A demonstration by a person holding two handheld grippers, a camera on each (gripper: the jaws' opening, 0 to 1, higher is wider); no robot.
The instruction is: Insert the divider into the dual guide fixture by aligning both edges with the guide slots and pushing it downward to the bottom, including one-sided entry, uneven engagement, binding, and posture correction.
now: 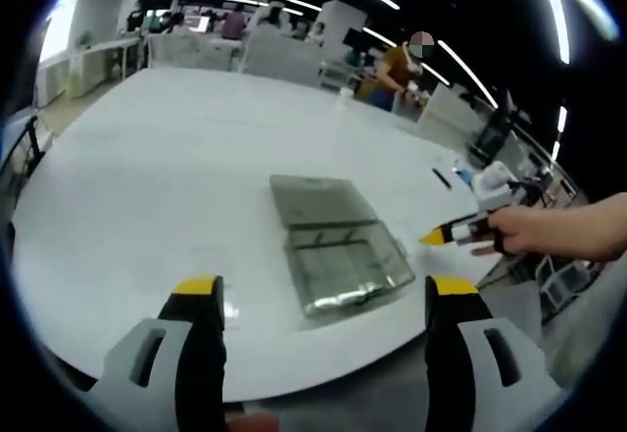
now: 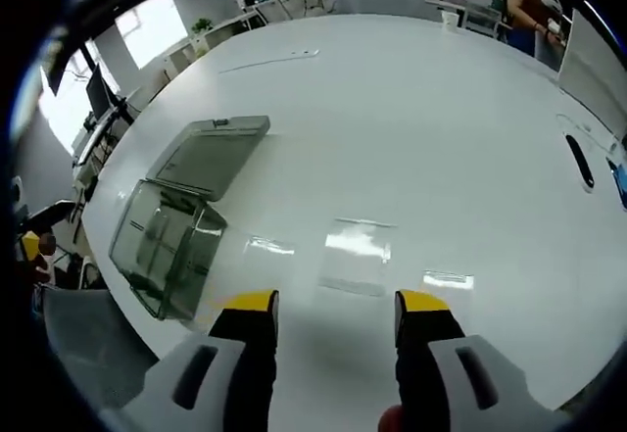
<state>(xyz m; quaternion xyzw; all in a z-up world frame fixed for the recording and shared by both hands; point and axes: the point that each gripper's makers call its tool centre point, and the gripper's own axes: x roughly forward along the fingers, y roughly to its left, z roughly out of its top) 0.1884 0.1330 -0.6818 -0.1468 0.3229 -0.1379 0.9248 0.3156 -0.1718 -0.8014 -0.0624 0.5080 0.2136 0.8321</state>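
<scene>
Left gripper view. The left gripper (image 1: 323, 300) hovers over the near edge of the white table (image 1: 147, 168), its yellow-tipped jaws spread wide with nothing between them. The clear plastic fixture (image 1: 348, 265), an open box with its lid (image 1: 315, 200) laid flat behind it, sits just beyond the jaws, between them. To the right of the fixture the right gripper (image 1: 436, 237) enters, held in the person's hand (image 1: 549, 231); whether its jaws are parted cannot be told here.

Right gripper view. The right gripper (image 2: 335, 307) also stands with jaws apart and empty. A thin transparent sheet, taken to be the divider (image 2: 359, 254), lies flat on the table just ahead of the jaws, to the right of the fixture (image 2: 167, 246) and clear of it. A dark pen-like object (image 2: 580, 161) lies far to the right of the fixture.

Handling, as a judgement: the divider looks light, stiff, smooth and slippery, and hard to see. Lying flat, it offers little to pinch; an edge would probably need lifting first, then a grip near the middle of the upper edge, leaving both side edges free for the slots.
</scene>
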